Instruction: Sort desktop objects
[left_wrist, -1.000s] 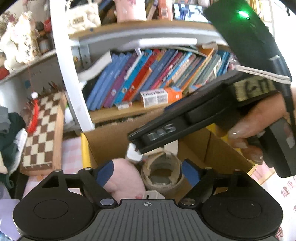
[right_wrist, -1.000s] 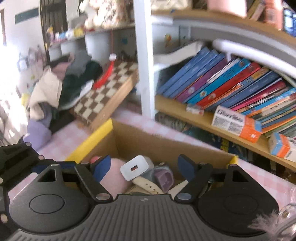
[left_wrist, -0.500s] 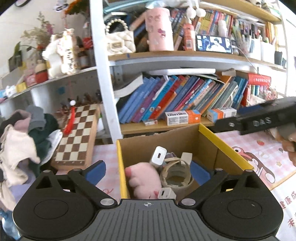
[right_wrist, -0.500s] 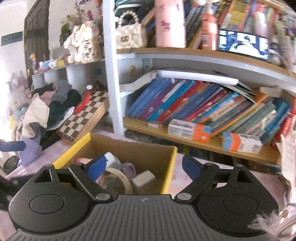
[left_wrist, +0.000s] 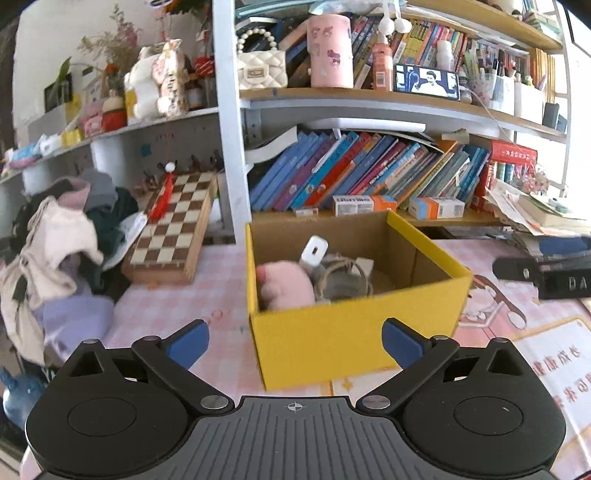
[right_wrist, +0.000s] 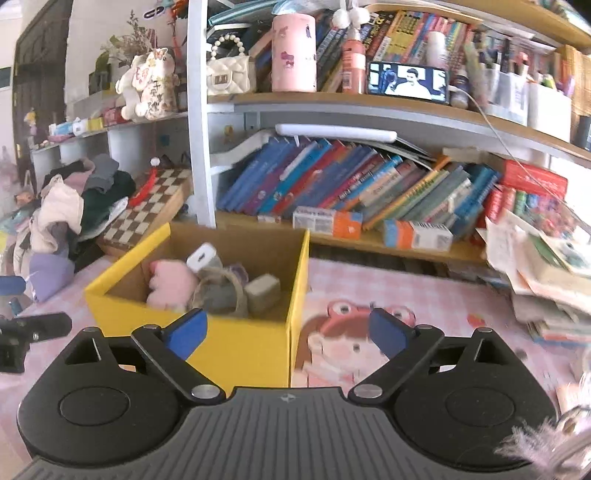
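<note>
In the left wrist view the left gripper (left_wrist: 294, 341) is empty, its jaws spread wide with nothing between them; the right gripper's jaws have just been opening further. It faces the yellow box (left_wrist: 354, 332), which stands on the pink checked surface (left_wrist: 192, 295) just in front of the bookshelf (left_wrist: 369, 99). Inside the box lie a pink plush toy (left_wrist: 284, 286), a white charger (left_wrist: 314, 253) and a roll of twine (left_wrist: 341, 275), packed against each other. The right gripper shows at the right edge as a dark bar, well clear of the box. In the right wrist view the right gripper (right_wrist: 286, 331) also holds nothing, jaws spread, aimed at the near corner of the box, where a grey block (right_wrist: 263, 292) sits beside the twine. On this evidence several desktop things are already sorted into the box and both hands are free. What is left looks to be the clutter around it: the heap of clothes (right_wrist: 70, 206) and the chessboard (right_wrist: 155, 206) on the left, and the stack of papers (right_wrist: 539, 266) on the right. The bare surface near the box shows no small loose items, so the sorting seems well advanced.
</note>
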